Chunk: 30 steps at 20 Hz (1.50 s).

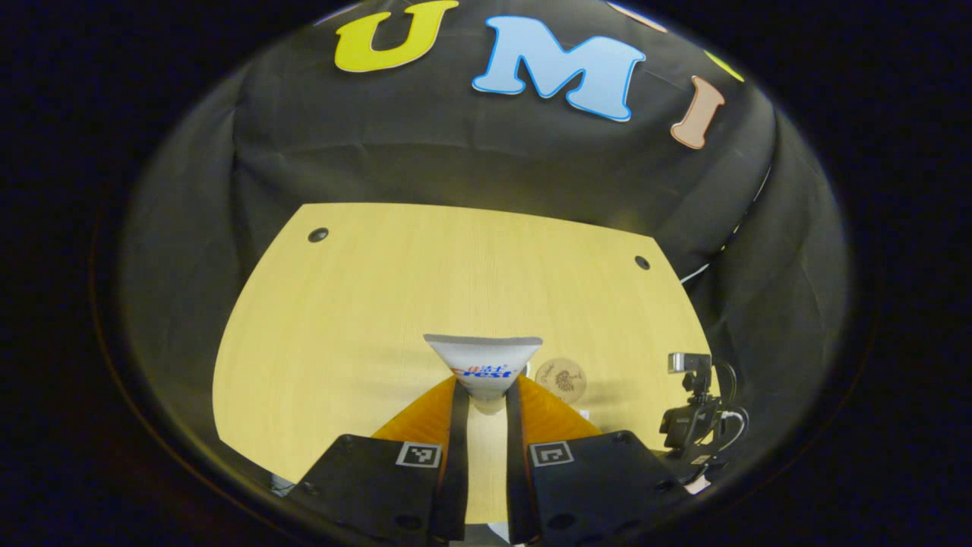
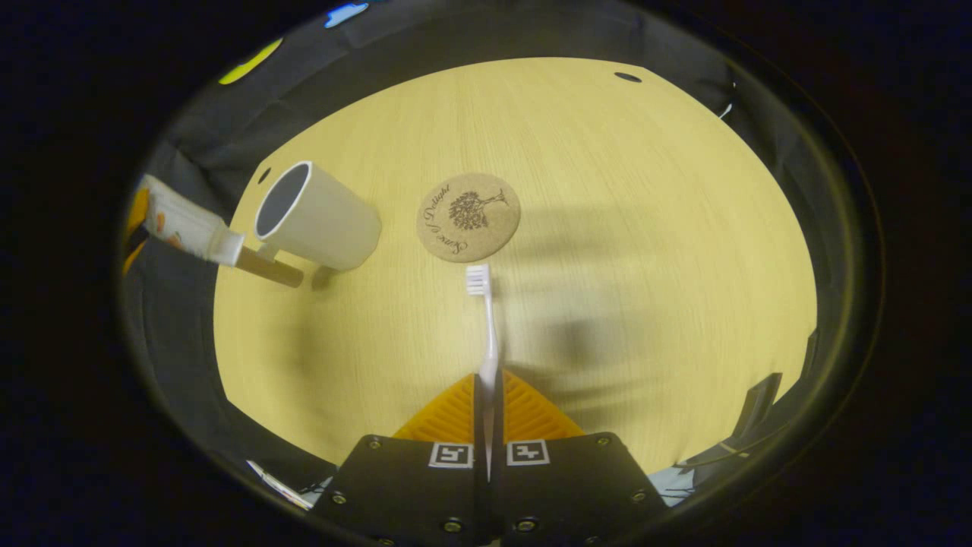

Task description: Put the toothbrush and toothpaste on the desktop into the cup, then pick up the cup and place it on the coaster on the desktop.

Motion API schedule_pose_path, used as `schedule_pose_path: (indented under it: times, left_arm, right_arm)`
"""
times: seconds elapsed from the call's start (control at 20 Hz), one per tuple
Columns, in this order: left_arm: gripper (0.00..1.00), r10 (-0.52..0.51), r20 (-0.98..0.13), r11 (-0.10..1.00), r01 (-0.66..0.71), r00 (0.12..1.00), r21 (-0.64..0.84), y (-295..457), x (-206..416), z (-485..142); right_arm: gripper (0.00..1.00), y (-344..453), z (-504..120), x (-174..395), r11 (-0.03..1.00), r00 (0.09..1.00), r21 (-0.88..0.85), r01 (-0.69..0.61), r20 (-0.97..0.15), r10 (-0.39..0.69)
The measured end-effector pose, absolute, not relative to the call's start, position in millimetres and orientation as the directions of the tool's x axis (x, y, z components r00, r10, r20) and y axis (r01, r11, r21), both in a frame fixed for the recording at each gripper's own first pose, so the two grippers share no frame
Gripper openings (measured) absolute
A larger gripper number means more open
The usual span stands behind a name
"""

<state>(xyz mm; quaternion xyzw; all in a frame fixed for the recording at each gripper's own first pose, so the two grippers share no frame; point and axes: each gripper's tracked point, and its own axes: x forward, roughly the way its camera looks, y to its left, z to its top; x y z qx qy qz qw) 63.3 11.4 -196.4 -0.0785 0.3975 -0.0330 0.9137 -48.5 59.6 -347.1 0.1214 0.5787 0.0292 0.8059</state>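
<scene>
My left gripper (image 1: 484,391) clamped the toothpaste (image 1: 484,365), its cap end hidden. Right gripper (image 2: 487,395) pinched the toothbrush (image 2: 486,327). Cup (image 2: 319,216) and coaster (image 2: 468,217) sat on the wooden desktop (image 2: 645,228).

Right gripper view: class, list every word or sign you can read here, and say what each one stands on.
"of Delight": curved script on the round coaster, beside a tree drawing; the word before it is too unclear to read.
toothpaste tube: its printing is too blurred to read.
right claw: two square coded markers on its body, with no words.
</scene>
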Motion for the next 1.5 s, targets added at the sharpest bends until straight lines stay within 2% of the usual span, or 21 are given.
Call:
schedule_pose_path:
  times: [0.2,0.5,0.95,1.25,1.3,1.4,1.45,1.5]
  left_arm:
    - [0.28,-0.123,-0.711,0.988,0.015,0.692,-0.155,15.7,90.1,-195.8]
    - [0.28,-0.141,-0.731,0.987,0.034,0.668,-0.159,19.8,112.0,-230.2]
    - [0.28,-0.127,-0.778,0.991,0.039,0.616,-0.13,35.7,108.5,-298.7]
    - [0.28,-0.153,-0.788,0.987,0.048,0.596,-0.155,37.6,103.0,-316.2]
    - [0.33,-0.158,-0.791,0.986,0.049,0.591,-0.16,38.4,100.4,-317.2]
    - [0.36,-0.142,-0.784,0.989,0.048,0.605,-0.142,43.5,100.0,-313.2]
    - [0.48,-0.136,-0.78,0.99,0.054,0.611,-0.13,44.8,98.9,-310.2]
    - [0.49,-0.131,-0.777,0.991,0.059,0.616,-0.12,46.0,96.5,-308.2]
  right_arm:
    - [0.02,54.9,-344.8,-46.8,0.966,0.335,0.234,0.111,-0.924,0.186]
    - [0.02,43.6,-341.4,-45.8,0.96,0.346,0.24,0.146,-0.921,0.178]
    - [0.02,33.8,-329.8,-40.0,0.949,0.365,0.259,0.181,-0.914,0.18]
    - [0.02,30.8,-321.7,-33.8,0.944,0.378,0.272,0.188,-0.907,0.186]
    - [0.02,30.0,-319.9,-33.9,0.944,0.379,0.273,0.187,-0.906,0.187]
    - [0.02,30.4,-318.9,-31.5,0.943,0.385,0.275,0.186,-0.904,0.188]
    - [0.02,29.2,-316.0,-29.7,0.942,0.388,0.278,0.186,-0.902,0.189]
    - [0.02,28.5,-313.8,-28.8,0.941,0.393,0.282,0.187,-0.899,0.191]
